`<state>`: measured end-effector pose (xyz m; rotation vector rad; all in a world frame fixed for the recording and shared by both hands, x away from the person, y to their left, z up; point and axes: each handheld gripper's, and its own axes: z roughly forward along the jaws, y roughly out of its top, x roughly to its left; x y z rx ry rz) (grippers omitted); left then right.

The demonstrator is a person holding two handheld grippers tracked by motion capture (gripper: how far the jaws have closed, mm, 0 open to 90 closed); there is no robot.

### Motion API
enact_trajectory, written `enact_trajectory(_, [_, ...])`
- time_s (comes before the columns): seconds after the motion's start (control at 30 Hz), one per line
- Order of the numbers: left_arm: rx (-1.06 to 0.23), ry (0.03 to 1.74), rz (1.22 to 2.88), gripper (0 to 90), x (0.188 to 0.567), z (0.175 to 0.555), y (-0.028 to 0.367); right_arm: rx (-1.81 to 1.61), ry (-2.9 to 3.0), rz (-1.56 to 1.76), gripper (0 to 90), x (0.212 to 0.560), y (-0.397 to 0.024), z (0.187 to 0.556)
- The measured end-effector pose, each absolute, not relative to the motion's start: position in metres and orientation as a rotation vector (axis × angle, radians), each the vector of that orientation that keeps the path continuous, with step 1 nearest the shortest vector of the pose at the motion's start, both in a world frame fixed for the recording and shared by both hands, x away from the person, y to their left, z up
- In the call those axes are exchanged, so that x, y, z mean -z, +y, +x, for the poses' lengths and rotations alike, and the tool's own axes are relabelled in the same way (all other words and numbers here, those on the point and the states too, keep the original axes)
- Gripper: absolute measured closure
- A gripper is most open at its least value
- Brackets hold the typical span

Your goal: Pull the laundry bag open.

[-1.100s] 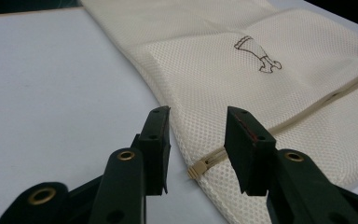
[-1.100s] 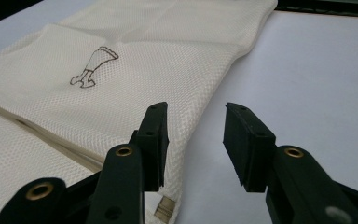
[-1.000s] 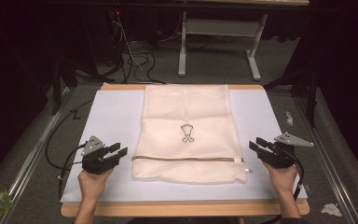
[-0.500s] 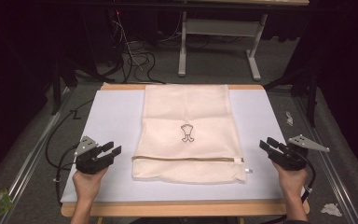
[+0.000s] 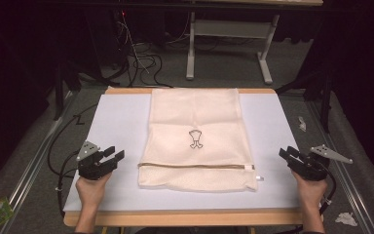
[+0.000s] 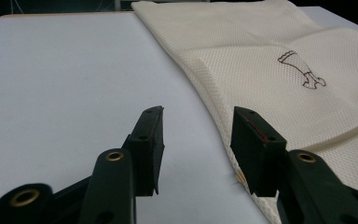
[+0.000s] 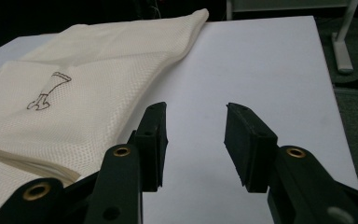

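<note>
Mesh bag [image 5: 197, 141] flat between left claw [image 5: 111, 157] and right claw [image 5: 288, 154]; both spread apart, empty.

Cream mesh fabric laundry bag [image 5: 197, 136], rectangular, lay flat at middle of white table surface [image 5: 117, 122], long axis running away from near edge. Small dark outline drawing [image 5: 195, 139] printed near centre. Brown zipper line [image 5: 195, 165] ran across near end, closed, white pull tab [image 5: 259, 178] at right corner. Faint fold crease across upper half.
</note>
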<state>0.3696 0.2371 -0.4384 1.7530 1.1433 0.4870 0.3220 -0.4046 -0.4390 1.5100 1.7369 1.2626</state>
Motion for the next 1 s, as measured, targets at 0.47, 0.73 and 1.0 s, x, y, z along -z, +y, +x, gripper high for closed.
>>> enact_trajectory(0.47, [-0.513,1.189,1.759,52.1,0.448,0.384,0.233,-1.198,1.742,1.559,59.7,0.454,-0.407,0.331])
enact_trajectory(0.73, [-0.525,1.216,1.768,51.4,0.455,0.393,0.231,-1.162,1.764,1.559,59.3,0.459,-0.401,0.340])
enact_trajectory(1.0, [-0.529,1.243,1.772,51.0,0.466,0.401,0.228,-1.125,1.789,1.552,59.4,0.464,-0.395,0.350])
